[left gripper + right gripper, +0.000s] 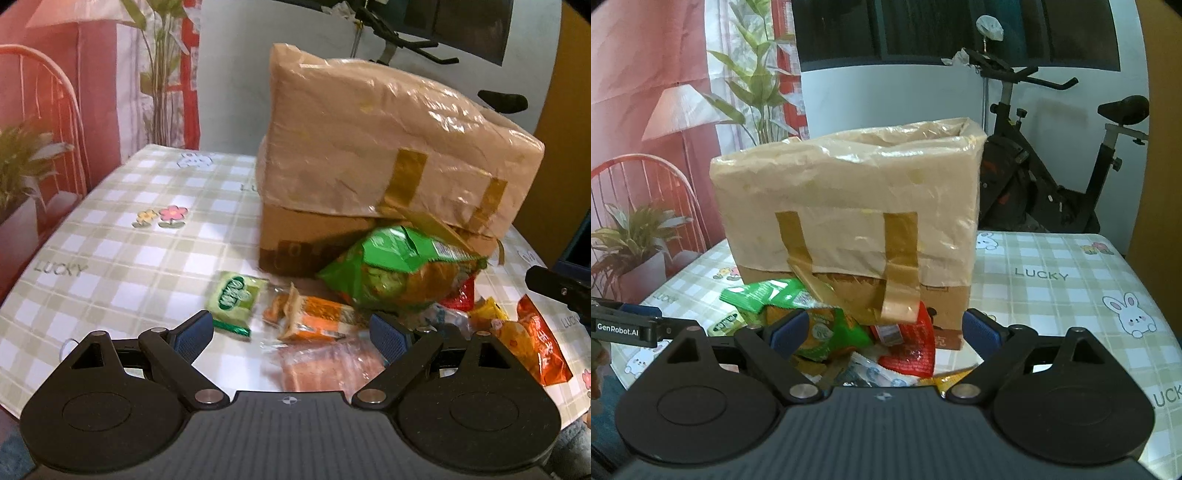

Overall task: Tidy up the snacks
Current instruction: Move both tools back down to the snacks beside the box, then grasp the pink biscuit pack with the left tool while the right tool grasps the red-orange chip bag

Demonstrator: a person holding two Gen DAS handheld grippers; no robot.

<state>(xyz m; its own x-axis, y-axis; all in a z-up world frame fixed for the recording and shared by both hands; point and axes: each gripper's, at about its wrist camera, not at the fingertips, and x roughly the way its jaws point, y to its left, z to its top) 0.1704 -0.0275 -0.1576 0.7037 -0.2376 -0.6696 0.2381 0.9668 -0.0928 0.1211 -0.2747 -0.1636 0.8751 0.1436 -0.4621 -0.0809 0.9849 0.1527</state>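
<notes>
Both jaws wide, empty: left gripper (291,328) and right gripper (884,328) over snack pile (369,291) by lined box (849,206) mid-table, likely the bin

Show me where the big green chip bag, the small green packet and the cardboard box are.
big green chip bag (399,273), left wrist view, middle of its crinkled front.
small green packet (234,299), left wrist view, on its printed logo.
cardboard box (849,206), right wrist view, plastic-covered front face.
</notes>
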